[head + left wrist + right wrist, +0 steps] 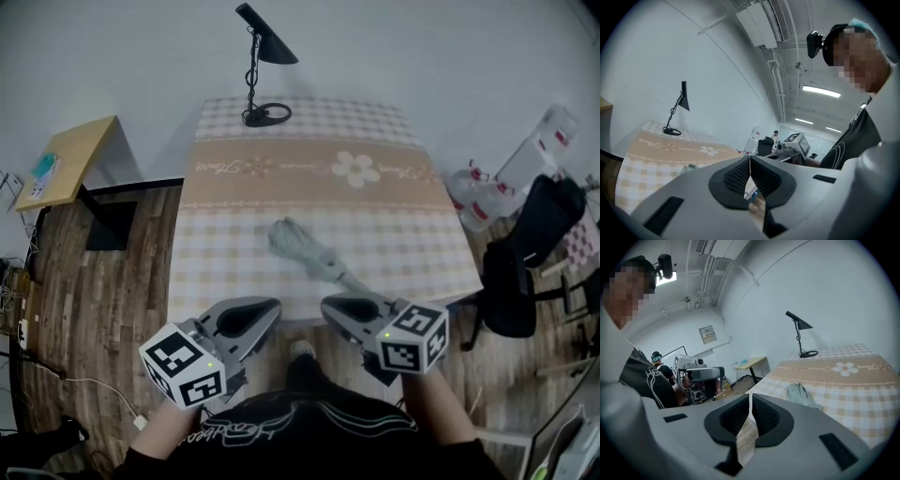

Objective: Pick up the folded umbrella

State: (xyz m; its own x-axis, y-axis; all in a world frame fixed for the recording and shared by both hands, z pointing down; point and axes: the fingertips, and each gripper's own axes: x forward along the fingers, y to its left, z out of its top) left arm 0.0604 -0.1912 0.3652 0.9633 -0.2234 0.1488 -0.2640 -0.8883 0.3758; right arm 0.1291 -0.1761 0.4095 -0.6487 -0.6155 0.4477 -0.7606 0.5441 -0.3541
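The folded umbrella (307, 249), grey-green with a slim handle towards the near right, lies on the checked tablecloth (225, 253) near the table's front edge. It also shows in the right gripper view as a crumpled bundle (801, 393), and as a small green patch of umbrella (688, 167) in the left gripper view. My left gripper (267, 309) and right gripper (333, 305) hover just off the table's front edge, on my side of the umbrella, and their tips face each other. Both are shut with nothing between the jaws. The right gripper is the closer one to the handle.
A black desk lamp (264, 56) stands at the table's far edge. A yellow side table (75, 155) is at the left. A black chair with a bag (525, 253) and white plastic containers (478, 197) are at the right. A cable (84, 382) runs over the wooden floor.
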